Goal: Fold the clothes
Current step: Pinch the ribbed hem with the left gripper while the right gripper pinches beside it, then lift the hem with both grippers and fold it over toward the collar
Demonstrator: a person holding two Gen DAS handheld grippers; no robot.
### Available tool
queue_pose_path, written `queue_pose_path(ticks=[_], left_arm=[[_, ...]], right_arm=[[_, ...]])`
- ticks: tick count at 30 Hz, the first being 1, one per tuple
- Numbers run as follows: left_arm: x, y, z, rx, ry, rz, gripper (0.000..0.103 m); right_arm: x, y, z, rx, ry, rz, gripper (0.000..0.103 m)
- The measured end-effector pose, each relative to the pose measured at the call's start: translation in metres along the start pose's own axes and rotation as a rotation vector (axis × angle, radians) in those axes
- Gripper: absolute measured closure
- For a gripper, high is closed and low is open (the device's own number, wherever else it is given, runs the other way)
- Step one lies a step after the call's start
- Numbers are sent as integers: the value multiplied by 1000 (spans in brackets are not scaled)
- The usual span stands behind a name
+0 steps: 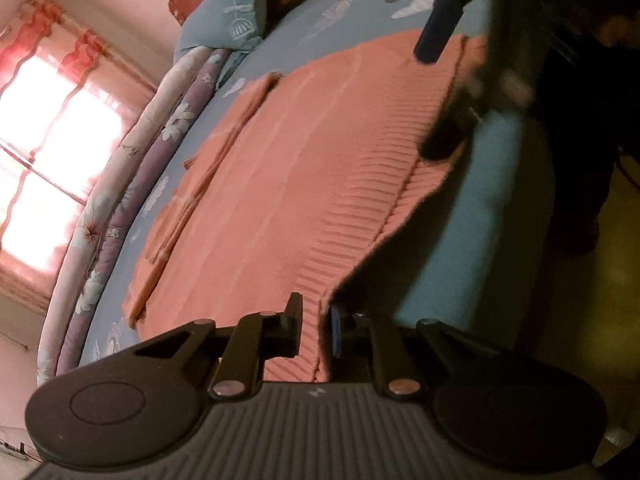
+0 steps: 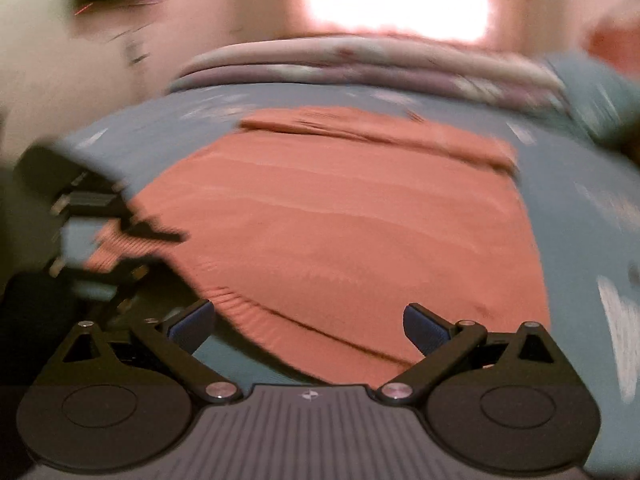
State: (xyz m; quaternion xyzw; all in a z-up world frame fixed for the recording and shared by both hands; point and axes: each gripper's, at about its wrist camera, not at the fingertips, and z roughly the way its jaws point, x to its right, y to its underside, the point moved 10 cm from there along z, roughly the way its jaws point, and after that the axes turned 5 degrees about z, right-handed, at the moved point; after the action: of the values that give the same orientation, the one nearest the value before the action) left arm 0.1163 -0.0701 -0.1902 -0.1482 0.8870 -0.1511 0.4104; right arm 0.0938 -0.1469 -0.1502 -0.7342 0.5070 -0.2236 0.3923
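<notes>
— Sweater (image 1: 280, 184): what does it look like?
— Salmon-pink knit, ribbed hem, spread flat on the blue bedsheet (image 1: 460, 264).
— Grippers?
— Left gripper (image 1: 316, 328) pinches the hem corner; right gripper (image 2: 308, 320) gapes wide, empty, above the hem.

A bright window (image 1: 48, 120) with pink-red curtains (image 1: 84, 46) glared from a pink wall (image 1: 132, 4) behind the bed's blue patterned sheet (image 1: 332, 12), floral quilt (image 1: 120, 184) and blue pillow (image 1: 236, 16).
</notes>
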Motion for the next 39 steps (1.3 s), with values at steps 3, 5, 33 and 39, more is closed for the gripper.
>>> queue_pose_path(ticks=[3, 5, 33, 39], left_arm=[[-4, 1, -2, 8, 4, -20, 87], [-7, 1, -3, 15, 3, -35, 85], [-29, 37, 6, -27, -92, -102, 62], [-44, 42, 4, -28, -92, -139, 61]], right_arm=[[-28, -4, 8, 17, -38, -207, 9], [-41, -1, 20, -11, -32, -339, 21], [-50, -28, 55, -60, 166, -540, 91], [-41, -17, 60, -44, 236, -598, 55]])
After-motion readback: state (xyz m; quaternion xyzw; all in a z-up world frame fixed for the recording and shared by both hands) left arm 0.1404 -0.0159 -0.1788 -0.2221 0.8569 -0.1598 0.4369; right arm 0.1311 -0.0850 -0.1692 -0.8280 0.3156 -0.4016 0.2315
